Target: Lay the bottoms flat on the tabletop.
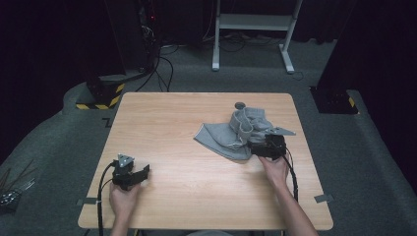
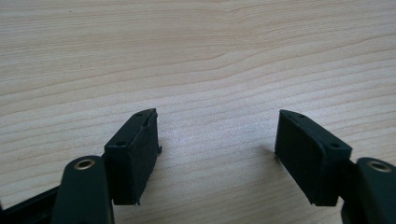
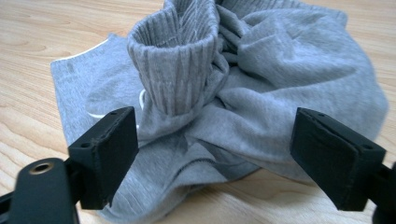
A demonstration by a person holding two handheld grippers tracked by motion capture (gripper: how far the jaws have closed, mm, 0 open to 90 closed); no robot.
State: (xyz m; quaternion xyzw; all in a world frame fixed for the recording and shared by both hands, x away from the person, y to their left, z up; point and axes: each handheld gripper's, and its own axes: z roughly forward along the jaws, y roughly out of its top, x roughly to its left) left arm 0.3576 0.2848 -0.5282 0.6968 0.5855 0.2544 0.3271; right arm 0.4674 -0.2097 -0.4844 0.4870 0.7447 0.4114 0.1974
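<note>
Wooden surface (image 1: 196, 162), bare but for a crumpled grey sweater (image 1: 236, 135) at right of centre. Right gripper (image 3: 212, 154) just short of the heap, fingers wide, empty; left gripper (image 2: 217, 154) idle, open, well apart. Likely mid-fold, between grips: next, a clean pinch on one edge or the ribbed cuff (image 3: 175, 70).

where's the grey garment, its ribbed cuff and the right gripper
grey garment (image 1: 219, 140), high view, flat part lying on the table
ribbed cuff (image 3: 175, 70), right gripper view, middle of the ribbing
right gripper (image 3: 215, 149), right gripper view, gap between its open jaws
</note>
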